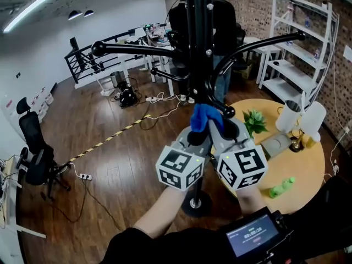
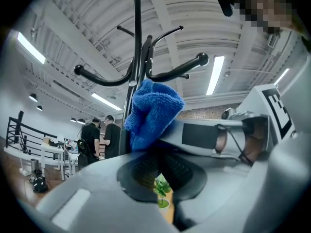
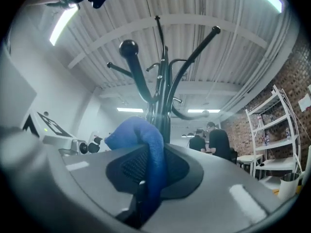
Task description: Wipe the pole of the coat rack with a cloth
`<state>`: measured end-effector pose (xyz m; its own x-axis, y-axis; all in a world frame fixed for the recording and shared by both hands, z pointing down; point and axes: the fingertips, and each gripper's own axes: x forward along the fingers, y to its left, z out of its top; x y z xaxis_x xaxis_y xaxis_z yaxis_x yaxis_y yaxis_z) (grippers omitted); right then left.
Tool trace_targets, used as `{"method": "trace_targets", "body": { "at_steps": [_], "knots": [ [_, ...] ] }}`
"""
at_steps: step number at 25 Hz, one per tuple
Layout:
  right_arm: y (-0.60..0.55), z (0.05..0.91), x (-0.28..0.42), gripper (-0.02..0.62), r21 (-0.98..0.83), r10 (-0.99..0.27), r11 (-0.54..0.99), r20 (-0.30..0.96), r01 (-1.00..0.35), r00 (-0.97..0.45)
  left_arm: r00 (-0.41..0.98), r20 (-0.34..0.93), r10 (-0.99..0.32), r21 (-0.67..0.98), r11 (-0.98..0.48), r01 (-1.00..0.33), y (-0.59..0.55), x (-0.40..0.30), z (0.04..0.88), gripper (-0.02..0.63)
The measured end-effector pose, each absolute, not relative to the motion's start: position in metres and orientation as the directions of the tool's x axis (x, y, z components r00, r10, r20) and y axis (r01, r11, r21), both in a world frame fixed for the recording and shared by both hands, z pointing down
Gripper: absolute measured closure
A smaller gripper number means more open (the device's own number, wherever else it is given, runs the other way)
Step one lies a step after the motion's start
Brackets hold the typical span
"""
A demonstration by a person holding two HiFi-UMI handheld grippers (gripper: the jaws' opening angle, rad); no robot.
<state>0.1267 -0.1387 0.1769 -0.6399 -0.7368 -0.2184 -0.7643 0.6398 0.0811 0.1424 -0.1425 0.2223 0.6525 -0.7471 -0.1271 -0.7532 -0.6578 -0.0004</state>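
Note:
The black coat rack pole (image 1: pixel 199 48) rises straight ahead, with curved hooks spreading from it. Both grippers are raised side by side against it. A blue cloth (image 1: pixel 203 116) bunches at their tips, right by the pole. My right gripper (image 1: pixel 223 126) is shut on the cloth (image 3: pixel 146 144), which runs down between its jaws (image 3: pixel 153 154). My left gripper (image 1: pixel 197 136) is closed on the lower edge of the cloth (image 2: pixel 153 110), with a thin slit left between its pads (image 2: pixel 156 157). The pole (image 2: pixel 137 42) stands just behind the cloth, as the pole (image 3: pixel 164 110) does in the right gripper view.
A round wooden table (image 1: pixel 308 175) at the right holds a plant (image 1: pixel 254 120), a green bottle (image 1: pixel 281 187) and white lamps (image 1: pixel 308 120). A white shelf (image 1: pixel 302 48) stands behind. Cables (image 1: pixel 159 100) cross the floor; an office chair (image 1: pixel 33 147) sits far left. People (image 1: pixel 220 15) stand beyond.

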Motion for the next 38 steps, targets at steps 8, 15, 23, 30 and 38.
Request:
{"method": "trace_targets", "body": {
  "at_steps": [8,15,23,30,38],
  "knots": [
    [-0.139,0.128,0.124,0.537,0.117,-0.699,0.651,-0.294,-0.75,-0.652,0.645,-0.179,-0.743,-0.077,-0.643,-0.762,-0.144,0.139,0.174,0.605],
    [-0.119,0.132,0.124,0.537,0.053,-0.635,0.72,-0.355,-0.692,-0.687,0.649,-0.216,-0.73,-0.075,-0.65,-0.756,-0.124,0.131,0.175,0.605],
    [-0.108,0.14,0.1,0.537,0.139,-0.679,0.646,-0.344,-0.75,-0.649,0.719,-0.233,-0.655,-0.141,-0.709,-0.691,-0.114,0.108,0.177,0.605],
    [-0.123,0.153,0.088,0.537,0.179,-0.867,0.286,-0.369,-0.941,-0.334,0.882,-0.233,-0.41,-0.182,-0.873,-0.453,-0.123,0.075,0.192,0.605],
    [-0.135,0.217,0.076,0.537,0.218,-0.969,0.086,-0.208,-0.972,-0.132,0.952,-0.163,-0.261,-0.143,-0.948,-0.284,-0.144,0.065,0.234,0.605]
  ]
}}
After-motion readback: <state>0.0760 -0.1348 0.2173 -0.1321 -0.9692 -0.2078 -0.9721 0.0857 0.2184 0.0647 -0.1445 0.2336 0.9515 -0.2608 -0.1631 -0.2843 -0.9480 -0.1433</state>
